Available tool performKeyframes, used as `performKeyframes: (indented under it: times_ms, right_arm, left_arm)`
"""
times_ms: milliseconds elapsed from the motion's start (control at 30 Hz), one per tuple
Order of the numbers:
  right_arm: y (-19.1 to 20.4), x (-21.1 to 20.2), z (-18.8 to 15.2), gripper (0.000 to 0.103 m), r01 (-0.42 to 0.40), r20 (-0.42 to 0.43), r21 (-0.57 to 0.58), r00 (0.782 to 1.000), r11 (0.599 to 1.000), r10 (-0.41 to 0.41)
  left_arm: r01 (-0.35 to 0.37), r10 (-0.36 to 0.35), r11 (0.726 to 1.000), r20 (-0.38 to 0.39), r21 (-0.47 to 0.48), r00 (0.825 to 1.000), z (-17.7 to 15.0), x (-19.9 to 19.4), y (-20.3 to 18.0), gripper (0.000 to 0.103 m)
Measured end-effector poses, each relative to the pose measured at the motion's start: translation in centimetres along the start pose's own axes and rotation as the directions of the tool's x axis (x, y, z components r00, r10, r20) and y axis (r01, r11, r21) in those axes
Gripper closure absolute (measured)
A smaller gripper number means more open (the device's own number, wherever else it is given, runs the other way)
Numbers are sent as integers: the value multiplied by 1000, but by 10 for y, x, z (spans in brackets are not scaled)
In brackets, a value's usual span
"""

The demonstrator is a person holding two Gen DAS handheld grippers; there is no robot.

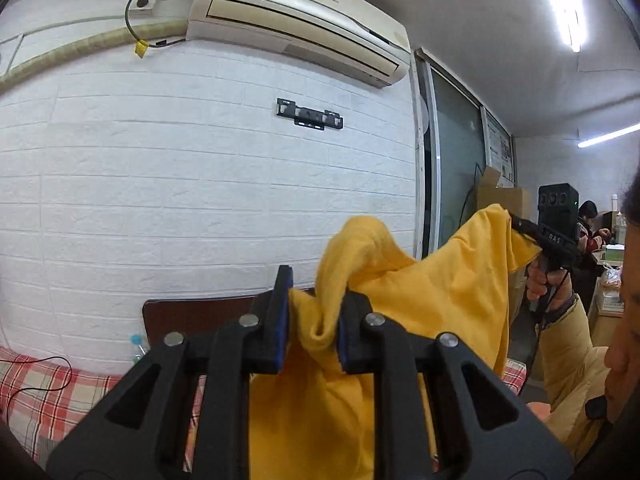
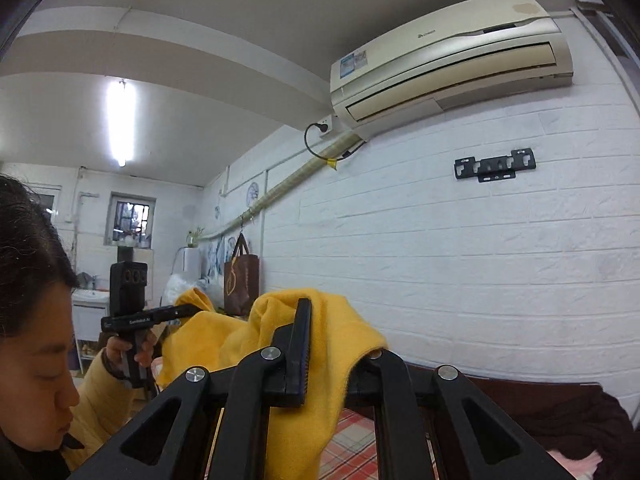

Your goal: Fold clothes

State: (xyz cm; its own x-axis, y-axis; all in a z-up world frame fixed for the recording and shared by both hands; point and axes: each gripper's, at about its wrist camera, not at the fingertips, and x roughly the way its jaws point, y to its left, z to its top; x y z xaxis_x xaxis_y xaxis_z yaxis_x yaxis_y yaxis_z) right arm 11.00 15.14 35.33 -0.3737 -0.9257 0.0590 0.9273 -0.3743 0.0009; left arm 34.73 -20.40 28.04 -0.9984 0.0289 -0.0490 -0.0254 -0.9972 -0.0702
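Observation:
A yellow garment (image 1: 436, 288) is held up in the air between both grippers, hanging down over a plaid bed. My left gripper (image 1: 314, 320) is shut on a bunched edge of it, fabric pinched between the blue pads. The right gripper (image 1: 516, 222) shows at the far right of the left wrist view, clamped on the garment's other corner. In the right wrist view the right gripper (image 2: 332, 344) is shut on the yellow garment (image 2: 320, 392), which drapes over its right finger. The left gripper (image 2: 188, 311) shows at left there, holding the far corner.
A red plaid bed sheet (image 1: 44, 384) lies below with a dark wooden headboard (image 1: 200, 316) against the white brick wall. A dark brown cloth (image 2: 576, 424) lies on the bed at right. The person's head (image 2: 32, 344) is close at left. An air conditioner (image 1: 296, 16) hangs above.

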Motion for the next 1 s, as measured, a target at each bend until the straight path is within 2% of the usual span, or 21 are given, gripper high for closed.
performKeyframes:
  times_ms: [67,133,167,200,267,333,367,433,467,500,533,567,600,667,733,800,833,900,933,967,1000]
  right_arm:
    - [-24,29,-28,95,11,-69,54,998,998,-7]
    - [-51,63,-69,95,37,-169,120,985,992,-16]
    - [-63,80,-92,95,60,-234,146,972,987,-25]
    - [-76,97,-119,95,92,-306,163,951,982,-39]
    - [-102,127,-176,95,154,-450,195,891,969,-51]
    - [-126,152,-237,95,217,-581,216,812,952,-54]
    - [-135,162,-265,95,244,-636,223,770,944,-49]
    - [-146,174,-317,95,279,-729,218,684,935,-34]
    - [-151,178,-338,95,296,-763,213,645,931,-30]
    - [-154,180,-354,95,304,-788,211,616,929,-23]
    - [-156,181,-370,95,311,-809,209,587,927,-15]
    - [-159,179,-381,95,314,-822,212,569,926,-5]
    - [-159,177,-387,94,314,-827,223,562,923,9]
    - [-164,173,-387,92,310,-821,265,569,913,45]
    - [-169,174,-385,86,304,-822,285,566,909,69]
    - [-171,177,-387,54,299,-816,330,567,895,112]
    - [-172,179,-389,49,296,-810,359,570,885,138]
    - [-172,185,-392,49,291,-808,364,570,885,145]
    - [-171,188,-394,53,288,-812,354,566,890,139]
    - [-170,191,-395,71,284,-817,341,562,896,133]
    - [-169,193,-393,90,279,-817,327,564,903,121]
  left_arm:
    - [6,-9,999,-59,-54,998,-13,27,17,82]
    - [15,-36,993,-172,-119,985,-52,67,28,82]
    - [15,-53,988,-240,-155,969,-77,89,34,82]
    - [2,-66,981,-326,-192,943,-110,114,39,82]
    - [-32,-86,972,-477,-234,875,-174,153,48,82]
    - [-89,-105,956,-607,-281,788,-242,184,62,82]
    - [-107,-121,947,-647,-302,753,-268,195,67,82]
    - [-142,-132,935,-691,-325,710,-308,210,75,82]
    - [-136,-145,935,-700,-328,699,-318,212,76,81]
    - [-129,-146,938,-704,-322,694,-323,214,75,78]
    - [-122,-150,939,-705,-320,693,-327,214,75,64]
    - [-114,-153,942,-705,-316,692,-329,215,76,47]
    - [-116,-139,947,-704,-301,696,-329,214,77,41]
    - [-110,-105,962,-709,-252,697,-319,215,70,31]
    - [-92,-107,969,-724,-230,681,-322,219,72,30]
    - [-67,-145,967,-744,-247,652,-332,230,76,30]
    - [-52,-166,964,-748,-259,642,-337,236,77,30]
    - [-20,-210,958,-750,-286,627,-345,246,76,31]
    - [-5,-220,959,-752,-285,621,-348,250,73,47]
    - [7,-224,960,-758,-279,613,-350,254,70,77]
    - [11,-214,966,-771,-259,600,-351,257,67,84]
